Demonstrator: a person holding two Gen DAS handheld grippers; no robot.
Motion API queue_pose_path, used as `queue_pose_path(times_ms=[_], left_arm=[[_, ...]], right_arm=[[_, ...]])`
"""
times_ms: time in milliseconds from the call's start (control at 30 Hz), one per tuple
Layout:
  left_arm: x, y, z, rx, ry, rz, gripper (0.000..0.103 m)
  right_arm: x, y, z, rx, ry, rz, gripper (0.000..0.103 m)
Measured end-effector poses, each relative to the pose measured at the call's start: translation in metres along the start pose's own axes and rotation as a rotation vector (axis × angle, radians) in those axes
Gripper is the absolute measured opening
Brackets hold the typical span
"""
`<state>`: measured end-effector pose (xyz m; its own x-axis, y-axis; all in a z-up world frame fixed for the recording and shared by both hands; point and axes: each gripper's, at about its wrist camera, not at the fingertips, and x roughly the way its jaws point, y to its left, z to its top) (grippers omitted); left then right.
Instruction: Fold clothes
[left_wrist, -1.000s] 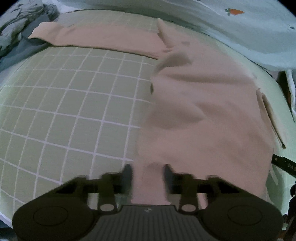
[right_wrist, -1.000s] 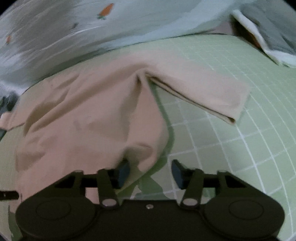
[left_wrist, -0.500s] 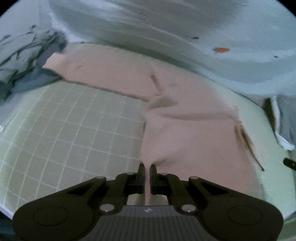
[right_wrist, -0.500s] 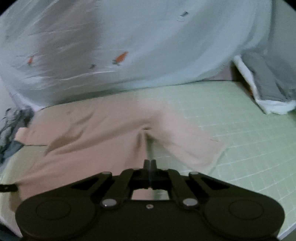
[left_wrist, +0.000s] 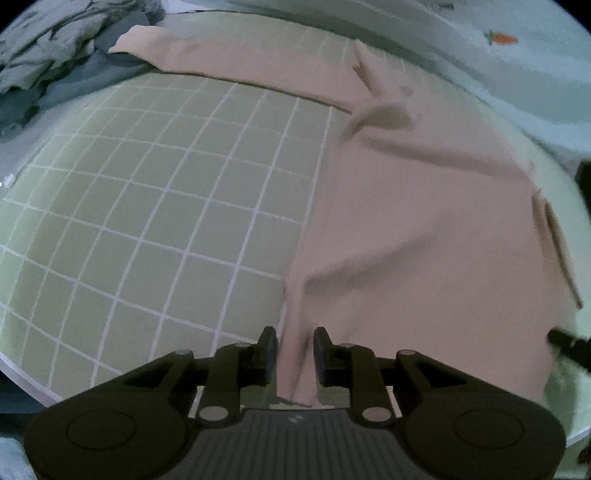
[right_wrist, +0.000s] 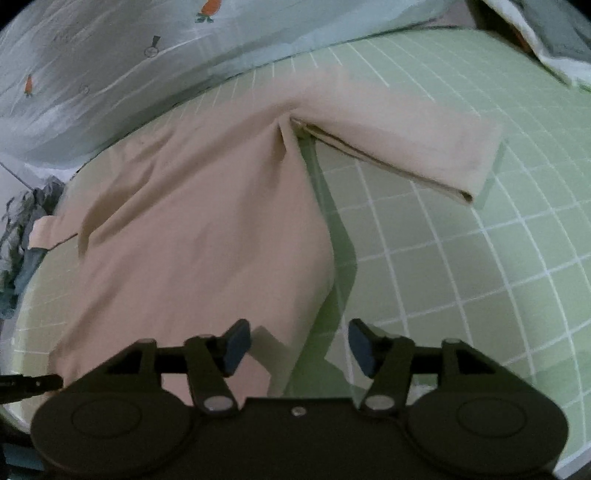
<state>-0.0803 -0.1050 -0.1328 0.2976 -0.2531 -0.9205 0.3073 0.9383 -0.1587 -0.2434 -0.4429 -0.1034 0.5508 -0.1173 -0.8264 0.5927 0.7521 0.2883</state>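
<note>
We had the beige long-sleeved shirt (left_wrist: 424, 221) spread on the green grid mat (left_wrist: 147, 221), hem at its near edge. Both the left gripper (left_wrist: 294, 350) and right gripper (right_wrist: 295, 347) were released (jaws parted around loose hem corners). We judged that closing carelessly could bunch the fabric and skew the fold.

Light: dim, flat, cool cast | Shadows: soft dark band on the green grid mat (right_wrist: 424, 280) right of my right claw's (right_wrist: 299, 345) shirt (right_wrist: 207, 229) edge | Blur: shirt folds ahead of my left claw (left_wrist: 294, 350) smeared | Distortion: grid lines bow outward, black corners | Glare: nil
</note>
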Motion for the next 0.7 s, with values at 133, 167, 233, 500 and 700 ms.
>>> queue_pose_path(times_ms=[133, 167, 233, 500, 700], left_arm=[[0.004, -0.004, 0.000, 0.050, 0.006, 0.018, 0.028], [0.005, -0.004, 0.001, 0.062, 0.006, 0.018, 0.028], [0.006, -0.006, 0.001, 0.084, 0.006, 0.019, 0.030], [0.005, -0.007, 0.000, 0.136, 0.013, -0.006, 0.040], [0.006, -0.009, 0.000, 0.157, 0.015, -0.039, 0.053]], right_arm=[[0.004, 0.016, 0.005, -0.079, 0.003, -0.028, 0.006], [0.005, 0.026, 0.008, -0.123, -0.007, -0.050, 0.006], [0.006, 0.050, 0.012, -0.239, -0.046, -0.088, 0.006], [0.032, 0.113, 0.011, -0.410, -0.049, 0.015, 0.017], [0.020, 0.078, 0.017, -0.118, -0.054, 0.192, 0.046]])
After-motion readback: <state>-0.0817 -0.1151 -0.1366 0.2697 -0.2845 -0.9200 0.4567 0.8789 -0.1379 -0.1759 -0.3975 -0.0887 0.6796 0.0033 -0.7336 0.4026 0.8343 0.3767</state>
